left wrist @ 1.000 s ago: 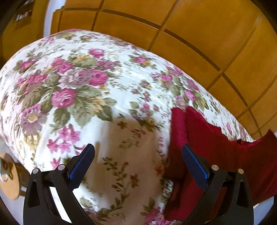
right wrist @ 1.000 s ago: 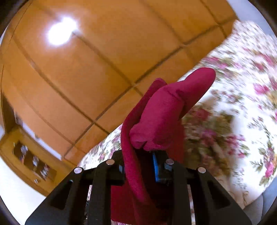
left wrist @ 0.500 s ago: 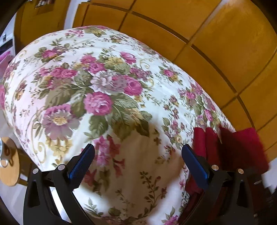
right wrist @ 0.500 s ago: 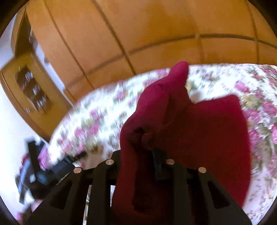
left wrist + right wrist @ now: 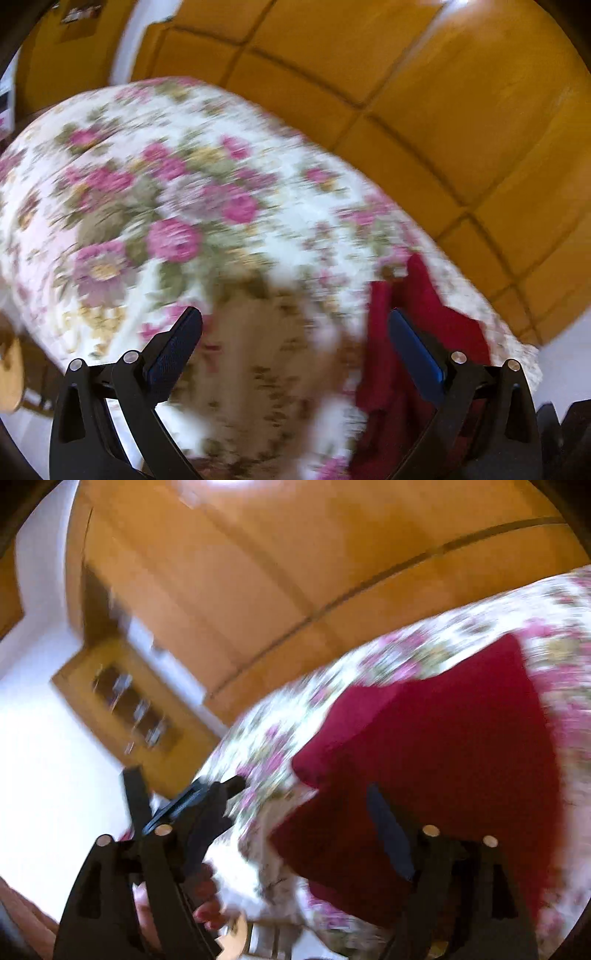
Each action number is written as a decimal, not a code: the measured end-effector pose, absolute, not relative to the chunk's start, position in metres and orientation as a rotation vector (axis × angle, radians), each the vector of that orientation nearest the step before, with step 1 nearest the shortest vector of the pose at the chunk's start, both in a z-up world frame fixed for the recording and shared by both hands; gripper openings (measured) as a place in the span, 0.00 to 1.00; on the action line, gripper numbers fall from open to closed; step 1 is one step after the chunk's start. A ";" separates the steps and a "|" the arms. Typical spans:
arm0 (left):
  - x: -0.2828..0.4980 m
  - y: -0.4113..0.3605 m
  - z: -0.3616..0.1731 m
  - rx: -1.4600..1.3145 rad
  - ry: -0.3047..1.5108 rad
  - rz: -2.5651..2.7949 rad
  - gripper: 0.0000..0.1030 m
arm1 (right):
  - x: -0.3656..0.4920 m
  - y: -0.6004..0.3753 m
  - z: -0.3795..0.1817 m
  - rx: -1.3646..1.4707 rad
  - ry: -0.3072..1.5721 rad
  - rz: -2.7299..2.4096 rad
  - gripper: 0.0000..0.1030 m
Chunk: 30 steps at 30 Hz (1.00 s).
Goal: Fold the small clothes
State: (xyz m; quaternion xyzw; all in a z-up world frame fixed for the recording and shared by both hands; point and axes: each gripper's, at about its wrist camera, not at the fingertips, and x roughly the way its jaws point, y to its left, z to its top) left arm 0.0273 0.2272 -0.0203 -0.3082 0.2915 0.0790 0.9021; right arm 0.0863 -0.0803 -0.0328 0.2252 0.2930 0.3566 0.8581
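A dark red garment (image 5: 443,746) lies folded on the floral bedspread (image 5: 369,664). In the left wrist view the garment (image 5: 436,310) lies at the right, behind my right finger. My left gripper (image 5: 295,339) is open and empty above the bedspread (image 5: 184,206). My right gripper (image 5: 295,812) is open and empty over the garment's near edge. The left gripper also shows in the right wrist view (image 5: 192,797), beside the bed. Both views are blurred by motion.
A wooden panelled wardrobe (image 5: 406,92) stands behind the bed. A wooden cabinet with shelves (image 5: 129,709) stands at the left in the right wrist view. A round wooden stool (image 5: 9,373) sits at the bed's left edge.
My right gripper has opened and let go of the red garment, which now lies on the bedspread. My left gripper stayed open and shifted over the bed.
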 end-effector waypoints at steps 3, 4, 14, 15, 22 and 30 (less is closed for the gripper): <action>0.023 0.205 -0.004 -0.626 0.537 -0.015 0.96 | 0.077 -0.124 -0.033 0.441 0.579 0.467 0.84; 0.023 0.197 0.000 -0.625 0.529 -0.073 0.96 | 0.077 -0.139 -0.037 0.434 0.596 0.367 0.84; 0.061 0.119 -0.028 -0.407 0.804 -0.253 0.18 | 0.081 -0.150 -0.073 0.328 0.723 0.247 0.85; 0.059 0.124 -0.029 -0.443 0.810 -0.260 0.16 | 0.084 -0.145 -0.079 0.287 0.740 0.236 0.85; 0.018 0.134 -0.034 -0.394 0.873 -0.287 0.06 | 0.084 -0.144 -0.112 0.132 0.853 0.224 0.92; 0.015 0.116 -0.055 -0.191 0.872 -0.246 0.06 | 0.081 -0.148 -0.126 0.112 0.866 0.252 0.97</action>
